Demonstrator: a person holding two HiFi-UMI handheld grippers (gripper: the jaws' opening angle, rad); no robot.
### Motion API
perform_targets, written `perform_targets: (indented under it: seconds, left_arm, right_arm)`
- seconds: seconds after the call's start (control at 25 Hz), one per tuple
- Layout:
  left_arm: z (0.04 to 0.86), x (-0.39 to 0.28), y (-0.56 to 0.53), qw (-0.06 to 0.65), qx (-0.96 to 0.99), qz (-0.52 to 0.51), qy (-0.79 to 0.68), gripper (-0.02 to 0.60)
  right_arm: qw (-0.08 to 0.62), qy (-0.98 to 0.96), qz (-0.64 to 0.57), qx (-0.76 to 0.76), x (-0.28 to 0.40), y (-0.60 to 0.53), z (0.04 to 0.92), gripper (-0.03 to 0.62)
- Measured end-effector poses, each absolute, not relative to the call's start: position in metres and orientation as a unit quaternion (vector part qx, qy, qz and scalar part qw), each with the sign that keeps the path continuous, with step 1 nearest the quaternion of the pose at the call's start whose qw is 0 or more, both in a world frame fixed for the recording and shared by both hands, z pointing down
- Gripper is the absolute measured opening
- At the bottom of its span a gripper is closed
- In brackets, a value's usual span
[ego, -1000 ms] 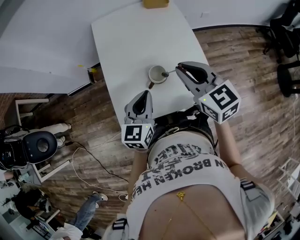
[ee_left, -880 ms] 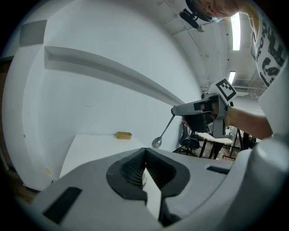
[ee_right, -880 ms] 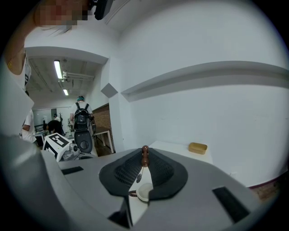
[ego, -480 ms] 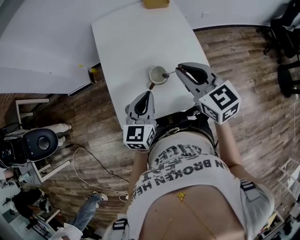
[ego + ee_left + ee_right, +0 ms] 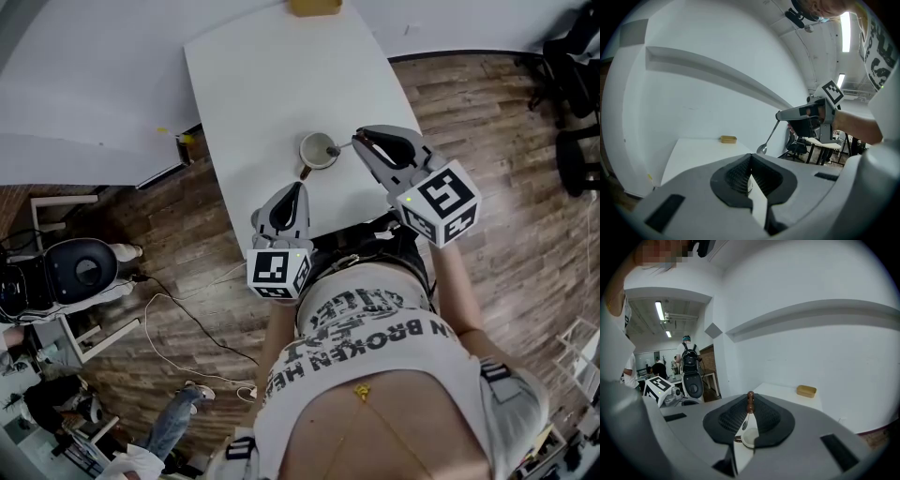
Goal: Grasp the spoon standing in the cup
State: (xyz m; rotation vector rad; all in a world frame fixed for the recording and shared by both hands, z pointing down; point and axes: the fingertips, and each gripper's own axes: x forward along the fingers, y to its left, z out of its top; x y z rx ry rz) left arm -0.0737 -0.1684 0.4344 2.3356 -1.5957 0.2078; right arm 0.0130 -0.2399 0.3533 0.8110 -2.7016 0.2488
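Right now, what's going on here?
A person works two claws over a white table. The right claw is shut on the handle of the spoon, whose bowl hangs over the cup. In the left gripper view the whole bowl shows, so it looks clear of the cup. The left claw is shut and empty, just short of the cup on the person's side.

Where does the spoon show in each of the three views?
Head view: spoon at centre, between cup and right gripper.
Left gripper view: right of centre, hanging from the right gripper.
Right gripper view: centre, pinched between the jaws.
Shared landmark: yellow box at the table's far end.
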Motion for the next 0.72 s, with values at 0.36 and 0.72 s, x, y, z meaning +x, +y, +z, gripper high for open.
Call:
perform_targets:
  seconds: [0.36, 0.72]
  left_arm:
    - [0.434, -0.077, -0.171, 0.157, 0.813, 0.072, -0.556, -0.009]
    - [0.442, -0.080, -0.173, 0.166, 0.812, 0.069, -0.556, -0.009]
  right_arm:
    - [0.156, -0.942, 0.091, 0.284, 0.010, -0.244, 0.355, 0.037]
    - [0.160, -0.939, 0.093, 0.291, 0.008, -0.250, 0.363, 0.037]
